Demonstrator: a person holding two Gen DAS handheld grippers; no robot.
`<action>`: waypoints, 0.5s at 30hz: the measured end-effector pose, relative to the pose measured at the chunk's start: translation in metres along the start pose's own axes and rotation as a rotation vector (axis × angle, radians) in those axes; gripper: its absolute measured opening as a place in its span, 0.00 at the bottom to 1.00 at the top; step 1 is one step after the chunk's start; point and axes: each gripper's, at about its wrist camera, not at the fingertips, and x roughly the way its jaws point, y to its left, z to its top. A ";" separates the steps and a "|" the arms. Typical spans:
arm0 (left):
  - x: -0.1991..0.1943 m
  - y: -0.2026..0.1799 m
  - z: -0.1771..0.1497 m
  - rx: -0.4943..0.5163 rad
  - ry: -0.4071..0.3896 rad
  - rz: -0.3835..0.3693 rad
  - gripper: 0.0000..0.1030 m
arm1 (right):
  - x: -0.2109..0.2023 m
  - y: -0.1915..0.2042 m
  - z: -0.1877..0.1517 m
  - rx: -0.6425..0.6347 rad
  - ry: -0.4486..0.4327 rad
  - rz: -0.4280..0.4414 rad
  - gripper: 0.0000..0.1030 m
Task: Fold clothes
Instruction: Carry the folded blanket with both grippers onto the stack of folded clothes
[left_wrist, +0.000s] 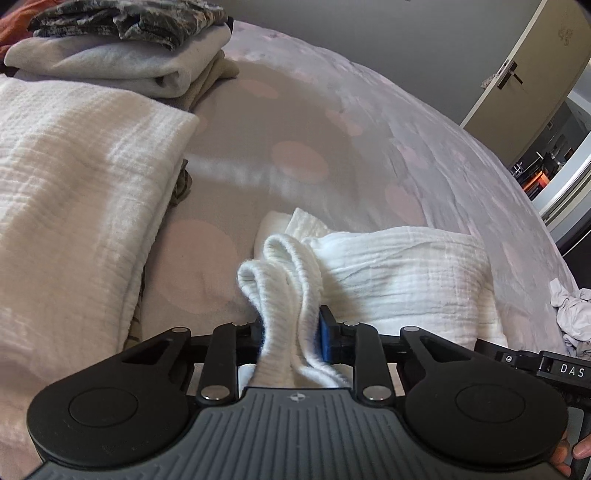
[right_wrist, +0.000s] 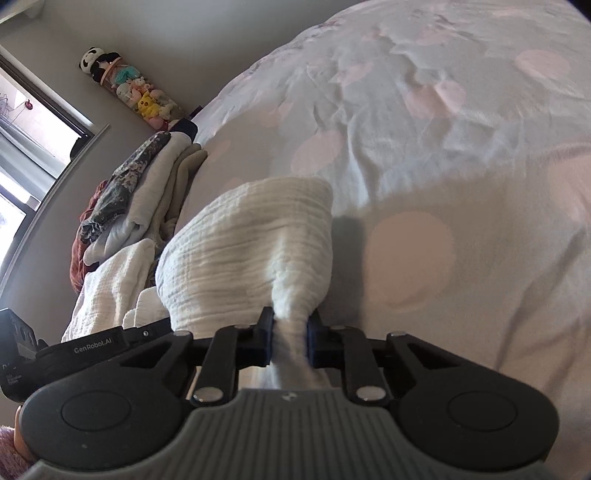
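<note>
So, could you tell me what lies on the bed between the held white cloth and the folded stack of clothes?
In the left wrist view, only bare dotted bedcover lies between the white cloth and the stack.

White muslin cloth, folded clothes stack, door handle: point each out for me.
White muslin cloth (left_wrist: 399, 258), left wrist view, flat crinkled panel.
Folded clothes stack (left_wrist: 122, 62), left wrist view, grey fleece layer.
Door handle (left_wrist: 511, 76), left wrist view, lever.

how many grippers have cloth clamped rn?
2. The left gripper pinches a bunched edge of the white muslin cloth lying on the bedspread; the right gripper pinches its other end.
</note>
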 end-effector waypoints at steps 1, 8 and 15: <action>-0.008 -0.003 0.001 0.005 -0.020 -0.003 0.20 | -0.006 0.005 0.001 -0.009 -0.010 0.005 0.19; -0.074 -0.015 0.010 0.007 -0.193 -0.011 0.20 | -0.042 0.046 0.018 -0.103 -0.086 0.078 0.18; -0.139 -0.007 0.027 -0.036 -0.334 0.015 0.19 | -0.059 0.108 0.048 -0.249 -0.104 0.163 0.18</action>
